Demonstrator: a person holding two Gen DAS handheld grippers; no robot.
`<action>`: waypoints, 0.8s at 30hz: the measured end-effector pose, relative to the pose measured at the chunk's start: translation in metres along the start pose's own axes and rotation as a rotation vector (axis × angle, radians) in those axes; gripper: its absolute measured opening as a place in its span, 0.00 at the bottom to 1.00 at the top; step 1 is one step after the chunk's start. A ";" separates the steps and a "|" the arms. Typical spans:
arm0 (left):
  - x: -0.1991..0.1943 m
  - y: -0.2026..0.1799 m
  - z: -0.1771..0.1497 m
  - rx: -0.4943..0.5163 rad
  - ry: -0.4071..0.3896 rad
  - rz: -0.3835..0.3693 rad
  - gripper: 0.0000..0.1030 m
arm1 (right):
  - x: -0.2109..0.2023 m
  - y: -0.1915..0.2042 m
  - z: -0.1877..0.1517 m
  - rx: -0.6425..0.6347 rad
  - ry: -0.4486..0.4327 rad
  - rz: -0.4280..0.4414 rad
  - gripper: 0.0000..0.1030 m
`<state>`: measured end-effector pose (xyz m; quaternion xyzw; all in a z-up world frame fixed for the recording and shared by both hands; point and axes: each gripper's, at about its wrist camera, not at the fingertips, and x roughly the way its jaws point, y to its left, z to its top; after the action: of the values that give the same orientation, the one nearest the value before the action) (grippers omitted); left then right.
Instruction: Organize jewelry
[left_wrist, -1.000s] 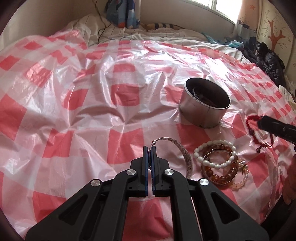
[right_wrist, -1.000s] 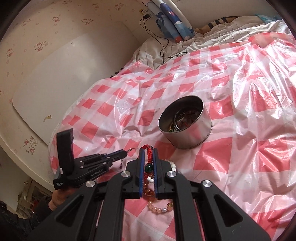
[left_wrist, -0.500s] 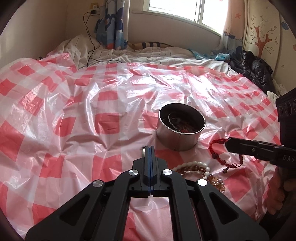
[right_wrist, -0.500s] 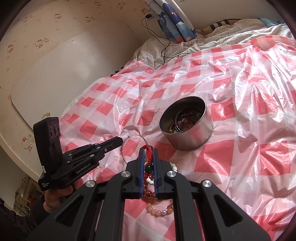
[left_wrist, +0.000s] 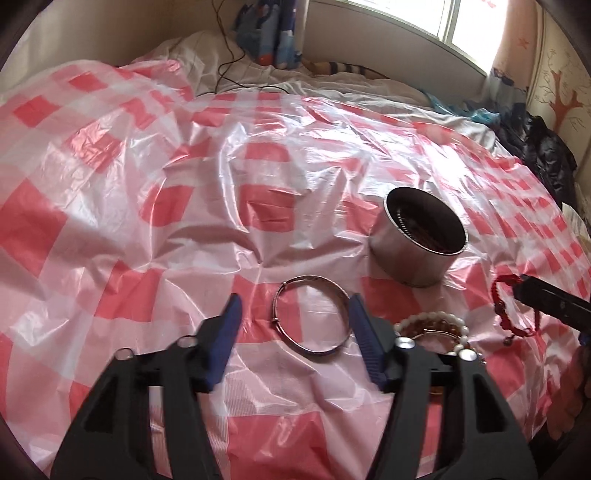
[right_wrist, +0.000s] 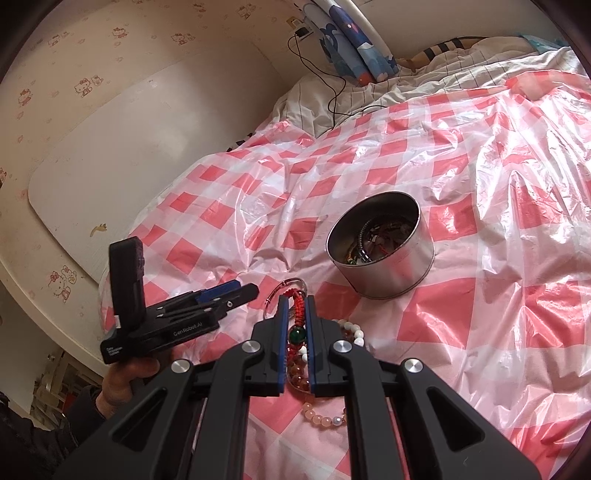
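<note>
Your left gripper (left_wrist: 293, 314) has just been opening; the silver bangle (left_wrist: 312, 317) lies loose between its jaws. Your right gripper (right_wrist: 295, 314) is clamped on the red cord bracelet (right_wrist: 300, 308). The tin (right_wrist: 391, 273) sits at one o'clock.

Big bed (left_wrist: 332, 85) by a window (left_wrist: 388, 14). Crinkly plastic sheet (left_wrist: 221, 155) in red and white squares spread over most of it. White striped bedding (right_wrist: 424, 81) showing at the far end. Blue cartoon curtain (right_wrist: 354, 40) hanging down there, black cable (right_wrist: 332, 85) trailing across the bedding. Dark jacket (left_wrist: 543, 155) heaped at the side. Cat pictures on the wallpaper (right_wrist: 85, 88). Tree sticker (left_wrist: 565, 99) on the other wall.
</note>
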<state>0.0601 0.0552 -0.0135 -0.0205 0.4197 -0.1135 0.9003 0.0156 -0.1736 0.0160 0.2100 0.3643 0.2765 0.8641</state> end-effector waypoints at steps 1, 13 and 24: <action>0.005 -0.002 0.000 0.016 0.014 0.012 0.57 | 0.000 0.001 0.000 -0.001 0.000 0.001 0.09; 0.037 -0.028 -0.007 0.105 0.104 0.063 0.55 | -0.002 0.001 0.000 0.004 0.000 0.012 0.09; 0.027 -0.020 0.001 0.030 0.062 0.052 0.08 | -0.005 -0.002 0.000 0.015 -0.011 0.005 0.09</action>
<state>0.0736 0.0296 -0.0309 0.0075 0.4459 -0.0971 0.8898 0.0139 -0.1783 0.0173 0.2191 0.3610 0.2746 0.8639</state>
